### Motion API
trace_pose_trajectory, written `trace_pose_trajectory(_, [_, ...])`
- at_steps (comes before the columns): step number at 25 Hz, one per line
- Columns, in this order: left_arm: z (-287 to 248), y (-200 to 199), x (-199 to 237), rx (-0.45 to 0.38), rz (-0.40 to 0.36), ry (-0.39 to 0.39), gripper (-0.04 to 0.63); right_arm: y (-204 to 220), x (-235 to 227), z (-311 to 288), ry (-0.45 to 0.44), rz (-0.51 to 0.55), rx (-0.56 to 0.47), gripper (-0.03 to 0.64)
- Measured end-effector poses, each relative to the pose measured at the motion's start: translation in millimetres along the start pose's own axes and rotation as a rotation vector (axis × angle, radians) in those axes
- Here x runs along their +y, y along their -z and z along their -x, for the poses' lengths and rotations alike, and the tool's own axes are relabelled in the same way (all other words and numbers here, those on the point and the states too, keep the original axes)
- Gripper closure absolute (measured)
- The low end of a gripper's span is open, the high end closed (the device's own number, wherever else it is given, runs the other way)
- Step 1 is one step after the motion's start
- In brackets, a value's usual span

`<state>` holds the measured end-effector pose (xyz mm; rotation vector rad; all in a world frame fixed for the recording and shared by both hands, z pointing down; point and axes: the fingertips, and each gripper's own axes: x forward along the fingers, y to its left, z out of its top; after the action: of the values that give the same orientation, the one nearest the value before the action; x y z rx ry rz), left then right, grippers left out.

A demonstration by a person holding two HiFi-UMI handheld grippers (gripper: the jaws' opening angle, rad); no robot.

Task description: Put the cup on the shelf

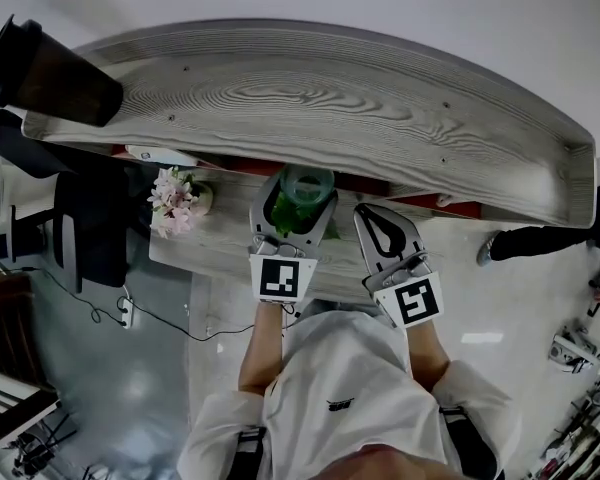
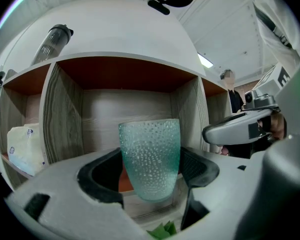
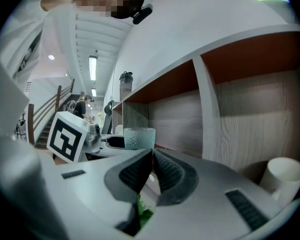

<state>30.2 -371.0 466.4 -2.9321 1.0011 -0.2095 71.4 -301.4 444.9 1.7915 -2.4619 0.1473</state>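
Observation:
A teal dimpled glass cup [image 2: 150,156] stands upright between the jaws of my left gripper [image 2: 151,170], which is shut on it. The cup faces the open middle compartment [image 2: 125,114] of a wooden shelf with a red-brown underside. From above, the cup [image 1: 306,185] sits at the shelf's front edge, under its grey wooden top [image 1: 310,103]. My right gripper [image 1: 372,218] hangs just to the right, shut with nothing between its pads [image 3: 166,171]. From it the cup [image 3: 139,138] shows to the left.
A dark bottle [image 1: 50,73] lies on the shelf top at the left. A white packet [image 2: 25,149] fills the left compartment and a white mug [image 3: 285,179] stands in the right one. Pink flowers [image 1: 175,203] and a black chair [image 1: 90,228] are at the left below.

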Motion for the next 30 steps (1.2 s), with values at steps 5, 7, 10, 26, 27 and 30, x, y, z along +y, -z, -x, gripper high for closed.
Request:
trace_pose_trajectory(5, [-9, 2, 1, 0.008, -0.007, -0.002, 0.224, 2, -4, -2, 0.004, -0.004, 0.004, 0.586])
trace_pose_trajectory(7, [-12, 2, 1, 0.012, -0.009, -0.002, 0.224, 2, -5, -3, 0.005, -0.006, 0.004, 0.586])
trace_pose_trajectory(10, [-18, 4, 2, 0.015, -0.035, 0.005, 0.224, 3, -6, -4, 0.003, -0.004, 0.003, 0.586])
trace_pose_trajectory(26, [-35, 4, 5, 0.014, -0.052, 0.007, 0.222, -1, -9, 0, 0.017, -0.005, -0.008, 0.586])
trace_pose_trajectory(27, [-35, 4, 5, 0.011, -0.051, 0.008, 0.222, -2, -9, 0, 0.018, -0.004, -0.01, 0.586])
trace_pose_trajectory(30, [-37, 5, 5, 0.009, -0.051, 0.008, 0.222, -2, -9, 2, 0.02, 0.002, -0.012, 0.586])
